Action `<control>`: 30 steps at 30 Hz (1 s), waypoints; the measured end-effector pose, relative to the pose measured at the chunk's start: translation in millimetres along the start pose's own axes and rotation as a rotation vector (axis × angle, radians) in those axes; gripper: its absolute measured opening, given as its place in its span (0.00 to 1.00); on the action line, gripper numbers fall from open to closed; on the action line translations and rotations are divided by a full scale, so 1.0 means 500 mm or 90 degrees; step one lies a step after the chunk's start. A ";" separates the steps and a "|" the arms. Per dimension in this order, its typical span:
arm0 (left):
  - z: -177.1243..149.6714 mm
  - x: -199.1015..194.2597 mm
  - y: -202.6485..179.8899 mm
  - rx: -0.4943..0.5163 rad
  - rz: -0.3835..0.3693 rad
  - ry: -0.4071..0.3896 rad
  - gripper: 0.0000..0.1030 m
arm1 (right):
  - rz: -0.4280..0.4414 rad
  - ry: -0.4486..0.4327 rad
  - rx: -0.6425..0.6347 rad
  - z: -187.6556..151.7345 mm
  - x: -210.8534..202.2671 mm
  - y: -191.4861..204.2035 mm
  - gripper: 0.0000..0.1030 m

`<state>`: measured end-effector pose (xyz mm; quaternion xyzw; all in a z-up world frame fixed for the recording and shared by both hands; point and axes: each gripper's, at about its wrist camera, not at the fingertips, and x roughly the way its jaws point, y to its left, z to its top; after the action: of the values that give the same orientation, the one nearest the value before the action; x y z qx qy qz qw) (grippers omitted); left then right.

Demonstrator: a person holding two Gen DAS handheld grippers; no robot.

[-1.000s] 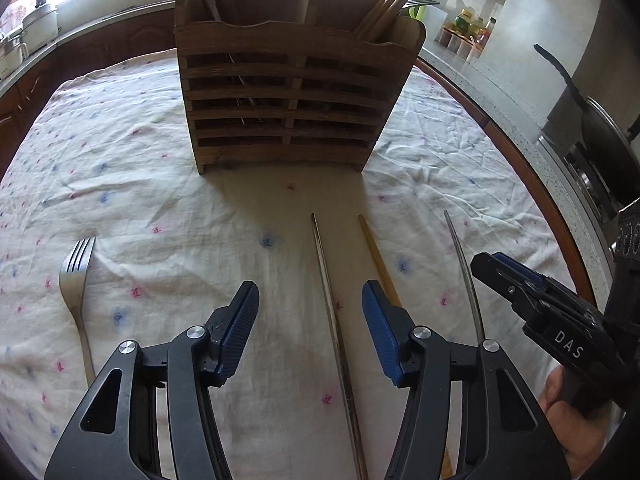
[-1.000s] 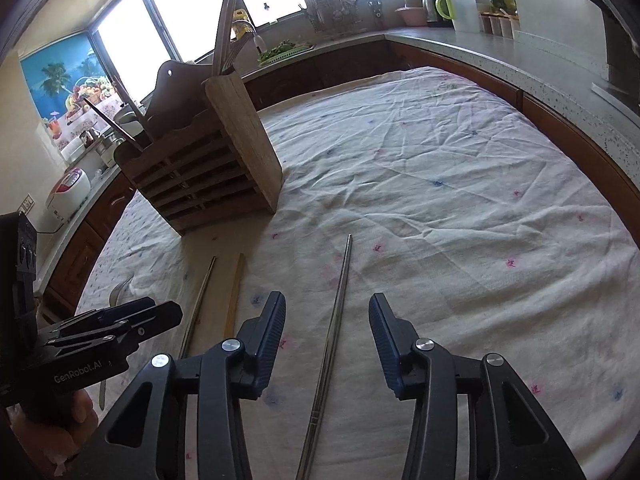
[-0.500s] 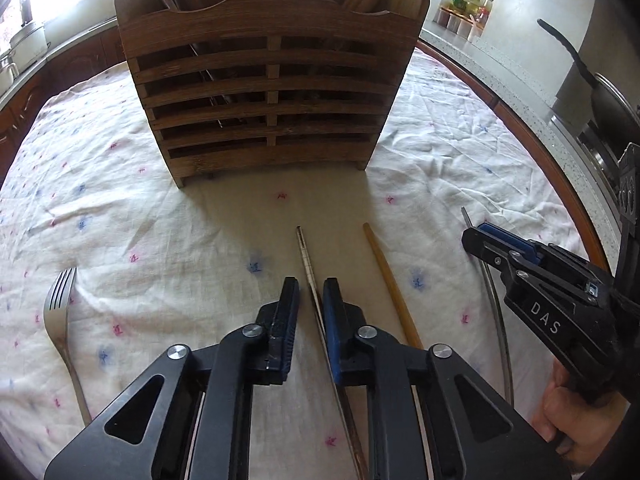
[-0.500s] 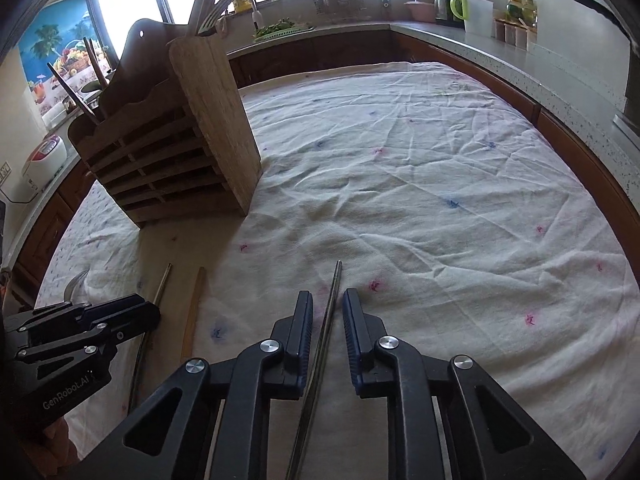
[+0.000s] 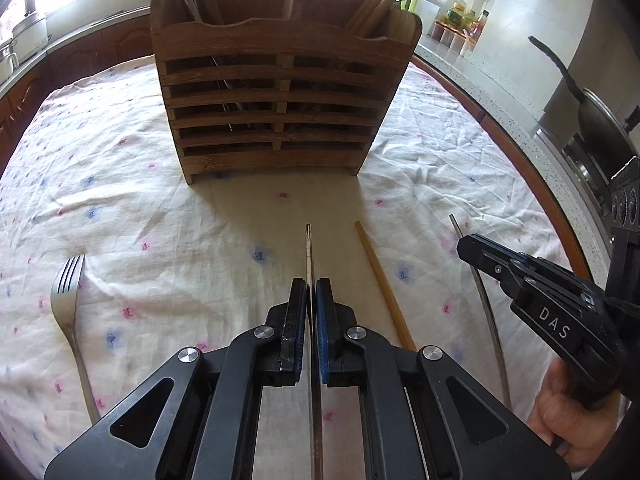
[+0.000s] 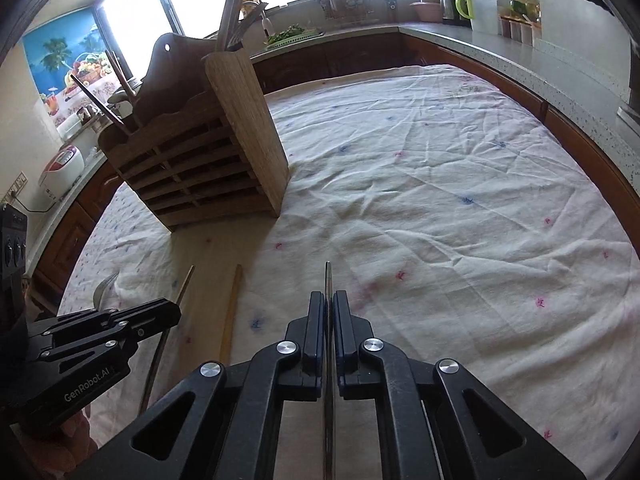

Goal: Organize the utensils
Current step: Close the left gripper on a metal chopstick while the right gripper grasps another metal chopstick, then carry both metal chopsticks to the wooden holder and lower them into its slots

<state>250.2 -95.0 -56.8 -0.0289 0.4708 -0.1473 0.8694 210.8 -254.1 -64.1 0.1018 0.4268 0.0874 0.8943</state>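
Fork (image 5: pixel 68 304) lies far left on the clothed surface (image 5: pixel 168 240). Left hand-held gripper (image 5: pixel 311 292) is clamped on a metal chopstick (image 5: pixel 308 248). Wooden chopstick (image 5: pixel 380 280) lies just right. Right hand-held gripper (image 6: pixel 329 312) pinches another metal chopstick (image 6: pixel 328 280). Wooden holder (image 5: pixel 276 92) stands far centre.
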 end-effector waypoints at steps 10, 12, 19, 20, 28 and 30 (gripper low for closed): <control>-0.015 -0.152 0.033 -0.032 -0.041 -0.075 0.04 | 0.048 -0.065 0.000 0.002 -0.118 0.036 0.04; -0.019 -0.183 0.034 -0.035 -0.044 -0.091 0.04 | 0.053 -0.081 -0.001 0.004 -0.145 0.042 0.04; -0.028 -0.269 0.053 -0.048 -0.064 -0.138 0.04 | 0.070 -0.143 -0.006 0.020 -0.236 0.061 0.04; -0.029 -0.281 0.056 -0.049 -0.064 -0.145 0.04 | 0.070 -0.150 -0.009 0.023 -0.246 0.065 0.04; -0.025 -0.340 0.074 -0.059 -0.062 -0.188 0.04 | 0.074 -0.194 -0.024 0.051 -0.290 0.086 0.04; -0.021 -0.347 0.078 -0.060 -0.061 -0.195 0.04 | 0.076 -0.199 -0.026 0.057 -0.294 0.091 0.04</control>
<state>161.4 -7.9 70.6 -0.1144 0.3376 -0.1600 0.9205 138.4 -249.2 74.7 0.1210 0.2739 0.1319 0.9450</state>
